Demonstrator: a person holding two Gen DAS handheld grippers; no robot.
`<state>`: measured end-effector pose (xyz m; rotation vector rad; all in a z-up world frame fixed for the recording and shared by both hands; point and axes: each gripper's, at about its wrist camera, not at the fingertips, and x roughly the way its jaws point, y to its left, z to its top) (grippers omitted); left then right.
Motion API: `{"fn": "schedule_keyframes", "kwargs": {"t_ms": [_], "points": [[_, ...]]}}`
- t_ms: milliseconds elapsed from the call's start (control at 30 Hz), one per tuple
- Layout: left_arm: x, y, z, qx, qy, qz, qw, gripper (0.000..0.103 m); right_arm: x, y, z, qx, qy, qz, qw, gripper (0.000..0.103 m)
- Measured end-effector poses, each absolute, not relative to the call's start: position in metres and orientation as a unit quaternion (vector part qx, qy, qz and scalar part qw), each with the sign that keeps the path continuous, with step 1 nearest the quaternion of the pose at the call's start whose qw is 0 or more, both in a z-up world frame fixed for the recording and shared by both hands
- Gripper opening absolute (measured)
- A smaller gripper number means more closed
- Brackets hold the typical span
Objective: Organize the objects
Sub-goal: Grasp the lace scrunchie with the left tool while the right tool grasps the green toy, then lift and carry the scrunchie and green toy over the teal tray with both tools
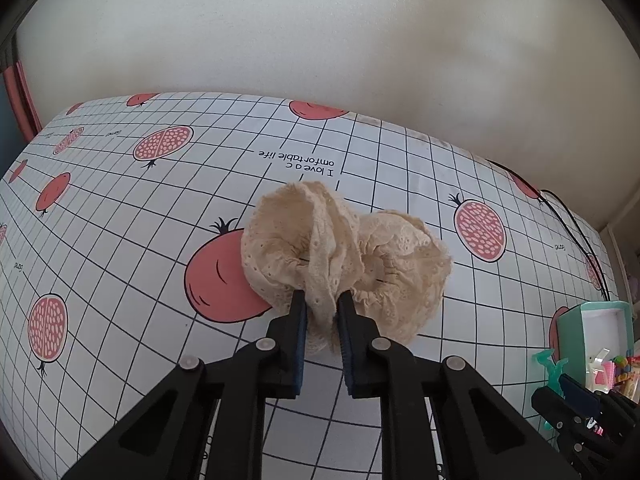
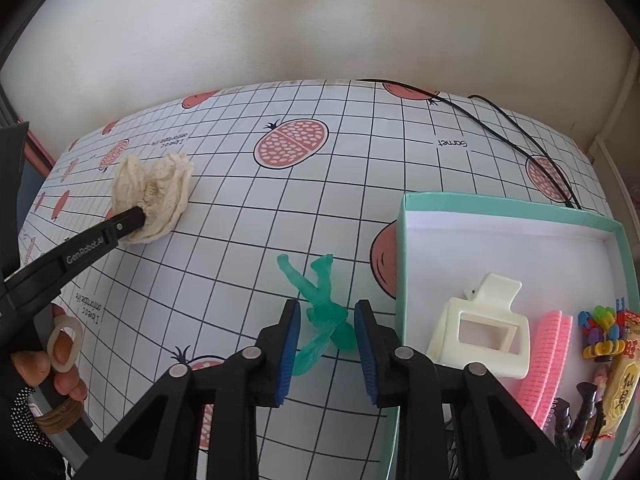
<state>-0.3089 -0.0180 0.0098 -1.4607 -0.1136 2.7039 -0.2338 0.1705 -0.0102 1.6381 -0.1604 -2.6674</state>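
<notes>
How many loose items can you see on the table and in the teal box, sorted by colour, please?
Cream: 2, the lace scrunchie and the claw clip
Green: 1, the translucent hair clip
Pink: 1, the ribbed piece
Multicolour: 1, the small beaded cluster
Yellow: 1, the snack packet
Dark: 1, a clip at the box edge
Total: 7

1. A plain cream wall rose behind the table, bare and softly, evenly lit.
2. The table carried a white cloth ruled with a black grid, printed with red whole and halved pomegranates and small lines of script.
3. A thin black cable trailed over the cloth's far right part.
4. At the far left edge stood a pink-red strip, too distorted to identify.
5. A pale upright trim showed at the right.
</notes>
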Motion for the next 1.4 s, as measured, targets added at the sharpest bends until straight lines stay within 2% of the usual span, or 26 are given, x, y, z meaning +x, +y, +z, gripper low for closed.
{"fn": "schedule_keyframes", "kwargs": {"t_ms": [500, 1000, 1400], "points": [[-0.307, -0.022, 0.023, -0.466, -0.05, 0.882, 0.036, 0.009, -0.232, 0.173, -0.003, 0.516, -0.066, -0.854, 0.006, 0.026], [-0.293, -0.024, 0.087, -0.4, -0.062, 0.913, 0.049, 0.009, -0.225, 0.176, 0.044, 0.473, -0.075, -0.878, 0.014, 0.026], [-0.277, -0.004, 0.122, -0.361, -0.061, 0.928, 0.075, 0.009, -0.214, 0.199, 0.055, 0.469, -0.075, -0.88, 0.0, 0.026]]}}
